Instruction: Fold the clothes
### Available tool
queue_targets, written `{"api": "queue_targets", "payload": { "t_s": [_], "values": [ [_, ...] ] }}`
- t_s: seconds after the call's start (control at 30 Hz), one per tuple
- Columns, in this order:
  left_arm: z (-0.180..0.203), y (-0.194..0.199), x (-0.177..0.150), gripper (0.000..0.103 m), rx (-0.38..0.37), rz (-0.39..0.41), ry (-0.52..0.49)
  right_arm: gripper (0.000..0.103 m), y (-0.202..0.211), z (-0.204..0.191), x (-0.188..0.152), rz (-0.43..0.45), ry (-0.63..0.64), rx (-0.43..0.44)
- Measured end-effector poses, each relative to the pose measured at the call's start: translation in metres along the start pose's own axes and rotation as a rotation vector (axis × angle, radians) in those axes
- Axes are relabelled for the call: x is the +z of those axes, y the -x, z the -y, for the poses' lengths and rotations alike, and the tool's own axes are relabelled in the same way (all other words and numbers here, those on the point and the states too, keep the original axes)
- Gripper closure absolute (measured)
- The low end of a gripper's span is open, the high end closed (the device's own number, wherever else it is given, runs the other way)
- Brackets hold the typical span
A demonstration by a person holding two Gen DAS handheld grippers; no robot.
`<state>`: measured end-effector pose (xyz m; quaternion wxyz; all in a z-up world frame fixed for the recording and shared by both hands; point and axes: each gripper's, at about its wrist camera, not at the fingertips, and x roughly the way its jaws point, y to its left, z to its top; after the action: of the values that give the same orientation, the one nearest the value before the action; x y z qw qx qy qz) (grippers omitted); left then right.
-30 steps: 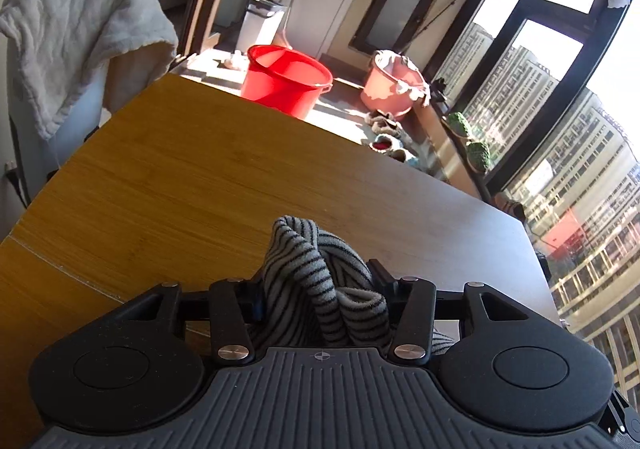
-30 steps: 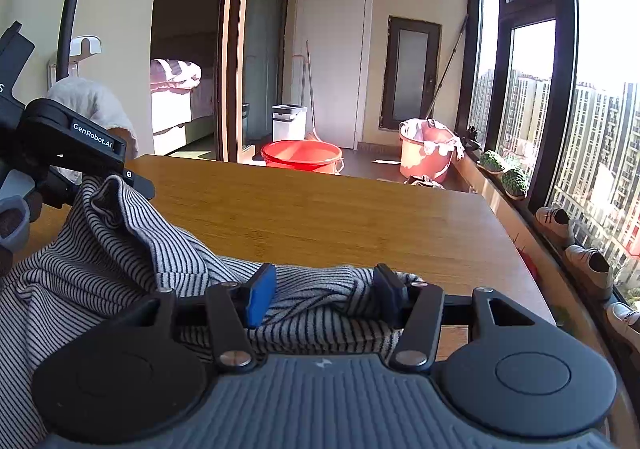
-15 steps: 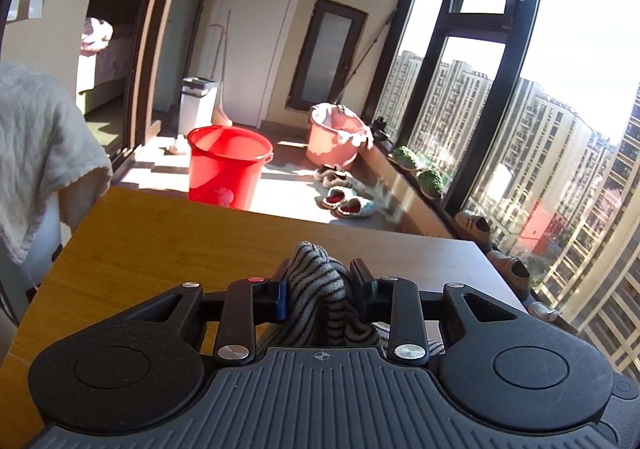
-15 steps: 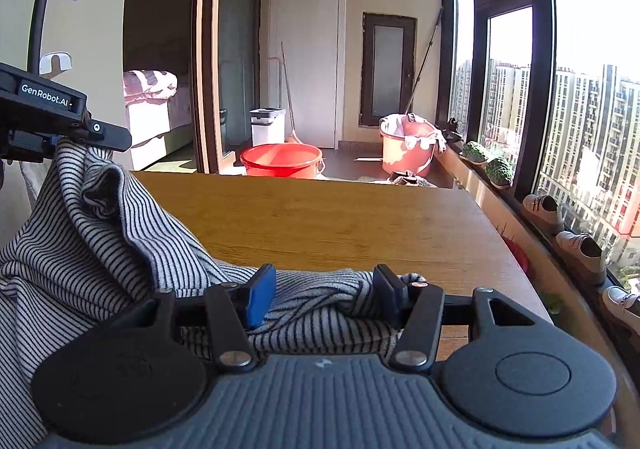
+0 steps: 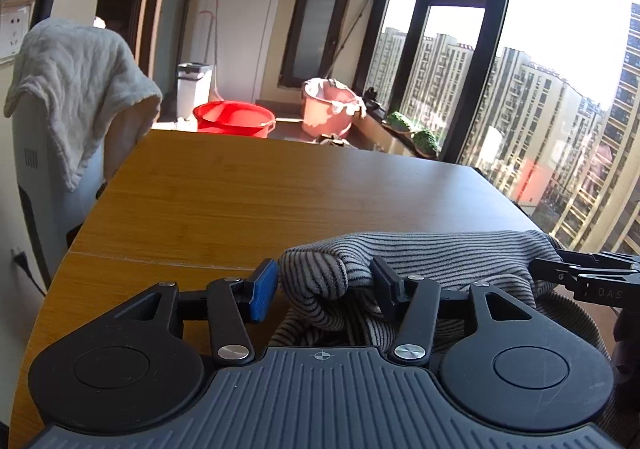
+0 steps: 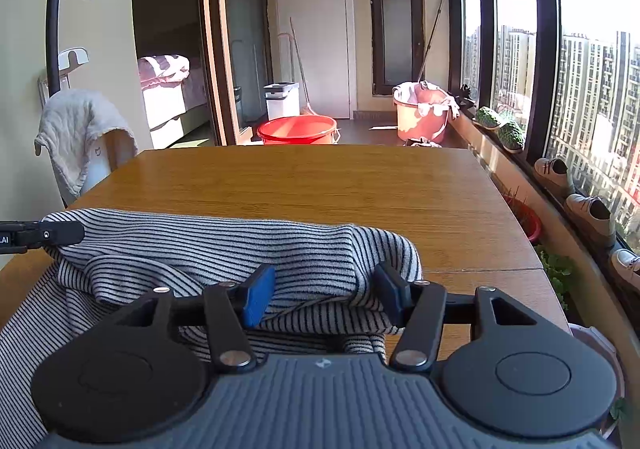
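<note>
- Striped grey garment (image 5: 440, 253), bunched into a peak a second ago, now stretches as a level band between both tongs, low over the wooden surface (image 5: 280, 189).
- Left tongs (image 5: 324, 285) have just been opening; a fold sits loosely between them, so a release looks likely.
- Right tongs (image 6: 320, 289) clamp a doubled edge.
</note>
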<state>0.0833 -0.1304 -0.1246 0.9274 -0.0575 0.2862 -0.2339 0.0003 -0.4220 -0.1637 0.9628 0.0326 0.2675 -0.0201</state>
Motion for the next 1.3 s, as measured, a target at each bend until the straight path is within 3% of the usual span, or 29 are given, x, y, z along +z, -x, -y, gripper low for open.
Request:
{"api": "queue_targets", "payload": {
  "t_s": [0.17,0.3,0.43,0.6,0.83,1.07,1.17,1.23,1.3],
  "values": [
    [0.003,0.028,0.020,0.045,0.008,0.097,0.010,0.045,0.002,-0.009,-0.005,0.018,0.014,-0.038],
    [0.018,0.043,0.039,0.031,-0.072,0.155,0.019,0.045,0.003,-0.012,-0.007,0.019,0.028,-0.057],
    [0.037,0.023,0.037,0.031,-0.131,0.079,0.018,0.044,0.005,-0.015,-0.008,0.020,0.020,-0.073],
    [0.029,-0.012,0.007,0.031,-0.106,-0.012,0.071,0.042,0.010,-0.019,-0.012,0.016,0.018,-0.078],
    [0.028,-0.015,-0.013,0.030,-0.089,0.019,-0.006,0.038,0.013,-0.022,-0.013,0.007,0.011,-0.072],
    [0.028,-0.011,-0.024,0.028,-0.095,0.035,-0.054,0.036,0.029,-0.014,-0.009,-0.001,-0.078,0.004],
    [0.028,-0.011,-0.024,0.027,-0.100,0.035,-0.058,0.037,0.047,-0.010,0.003,0.068,-0.129,0.038],
    [0.029,-0.011,-0.025,0.026,-0.100,0.034,-0.066,0.046,0.057,-0.010,0.014,0.128,-0.140,0.048],
    [0.030,-0.011,-0.025,0.024,-0.099,0.034,-0.076,0.049,0.061,-0.013,0.025,0.180,-0.132,0.048]
  ]
}}
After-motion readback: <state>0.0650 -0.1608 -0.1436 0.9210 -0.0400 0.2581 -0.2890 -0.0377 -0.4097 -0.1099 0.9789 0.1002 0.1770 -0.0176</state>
